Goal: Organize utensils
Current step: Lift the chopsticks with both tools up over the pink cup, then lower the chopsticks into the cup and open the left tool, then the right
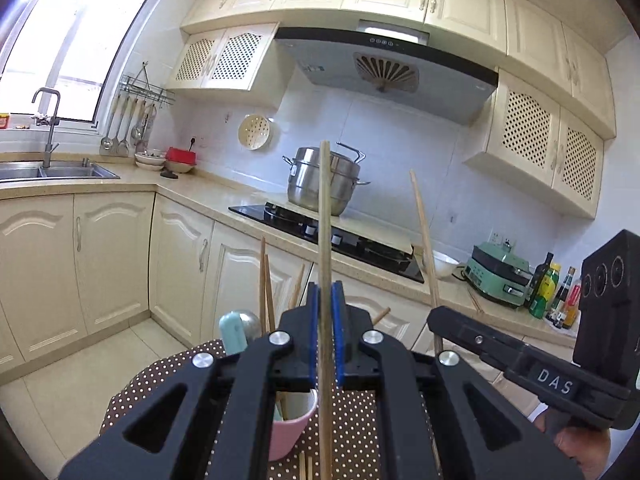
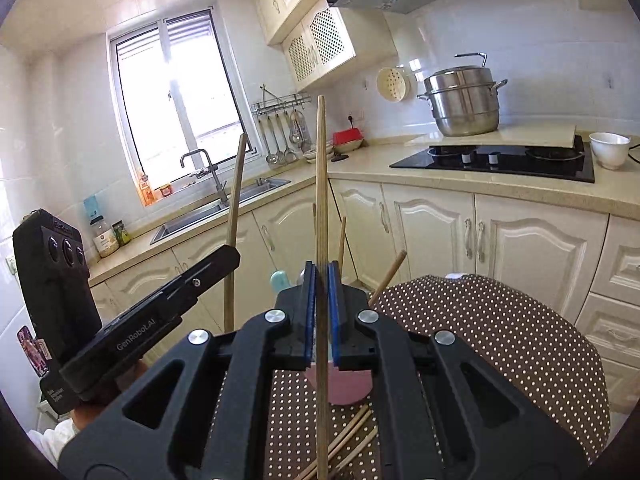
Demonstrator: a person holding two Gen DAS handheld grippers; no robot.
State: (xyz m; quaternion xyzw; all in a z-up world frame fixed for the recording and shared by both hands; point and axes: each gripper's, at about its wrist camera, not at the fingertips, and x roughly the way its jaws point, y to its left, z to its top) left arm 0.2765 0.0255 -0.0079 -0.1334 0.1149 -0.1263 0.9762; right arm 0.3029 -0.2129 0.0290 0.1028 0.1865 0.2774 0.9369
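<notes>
Your left claw (image 1: 325, 300) is clamped narrow on a chopstick (image 1: 325, 216), the blue pads (image 1: 314, 332) pressed against its sides. The stick stands nearly upright, running from below the claw to well above the fingertips. Just below and a little left of this claw sits the pink cup (image 1: 289, 428), with more chopsticks (image 1: 265, 284) and a pale blue handle (image 1: 234, 332) standing out of it. The cup rests on the dotted cloth (image 1: 160, 376), and a few loose sticks (image 1: 305, 466) lie on the cloth under the claw.

Your right claw (image 2: 319, 280) is likewise pinched tight on a second chopstick (image 2: 321, 184), also held nearly upright between its pads (image 2: 309, 312). The cup (image 2: 348, 384) lies directly beneath and just ahead of this claw, and several loose sticks (image 2: 352, 436) lie on the cloth (image 2: 480, 340) under it, slightly right.

Each claw shows in the other's view: the right one (image 1: 436, 314) off to the right of your left claw, the left one (image 2: 236, 256) off to the left of your right claw, each with its stick rising above it.
</notes>
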